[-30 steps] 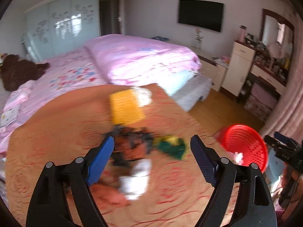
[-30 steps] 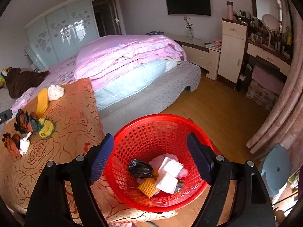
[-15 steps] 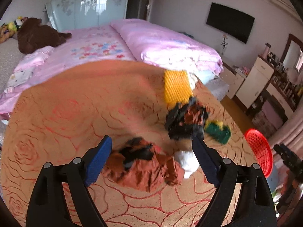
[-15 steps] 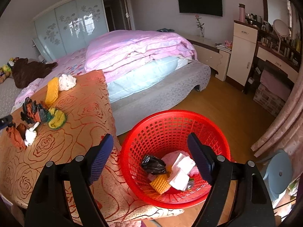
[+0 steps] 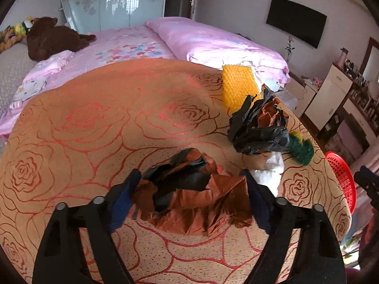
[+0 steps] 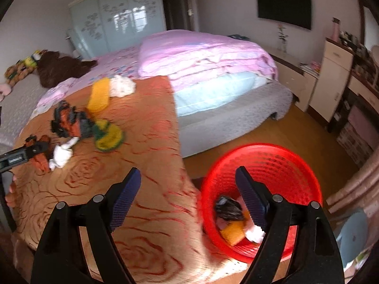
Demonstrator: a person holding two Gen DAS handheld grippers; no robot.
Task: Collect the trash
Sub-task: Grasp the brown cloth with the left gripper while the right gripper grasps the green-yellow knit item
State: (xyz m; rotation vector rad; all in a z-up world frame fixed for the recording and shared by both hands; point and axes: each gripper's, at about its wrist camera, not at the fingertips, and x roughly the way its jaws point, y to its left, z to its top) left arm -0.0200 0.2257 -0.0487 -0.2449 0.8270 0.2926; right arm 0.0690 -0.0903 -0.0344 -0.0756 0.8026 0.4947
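A: Left wrist view. What lies between the fingers of the left gripper [image 5: 189,196]?

B: A crumpled brown-and-black wrapper [image 5: 189,198] on the orange rose-patterned cloth [image 5: 94,123]. The jaws are closing around it; both blue pads stand at its edges, but whether they press it cannot be told.

A: And the other trash?

B: At 2 o'clock from the wrapper sits a black-and-brown wad [image 5: 258,127]. A white tissue [image 5: 270,172] lies just below that wad, beside the right pad. A green-and-yellow scrubber [image 5: 300,149] lies at 3 o'clock from the wad, and a yellow sponge [image 5: 239,87] at 12 o'clock from it, near the cloth's far edge.

A: Where is the basket?

B: The red basket [image 5: 343,179] shows at the 3 o'clock edge of this view, beyond the cloth.

A: Right wrist view. What is the state of the right gripper [image 6: 187,198]?

B: Released, jaws wide and empty, above the cloth's near corner. The basket [image 6: 284,161] stands on the wooden floor [image 6: 272,130] at 3 o'clock from the gripper, behind its right finger, and holds a black scrap, a yellow piece and white paper. A second tissue [image 6: 122,85] lies beside the sponge [image 6: 99,94] at 11 o'clock.
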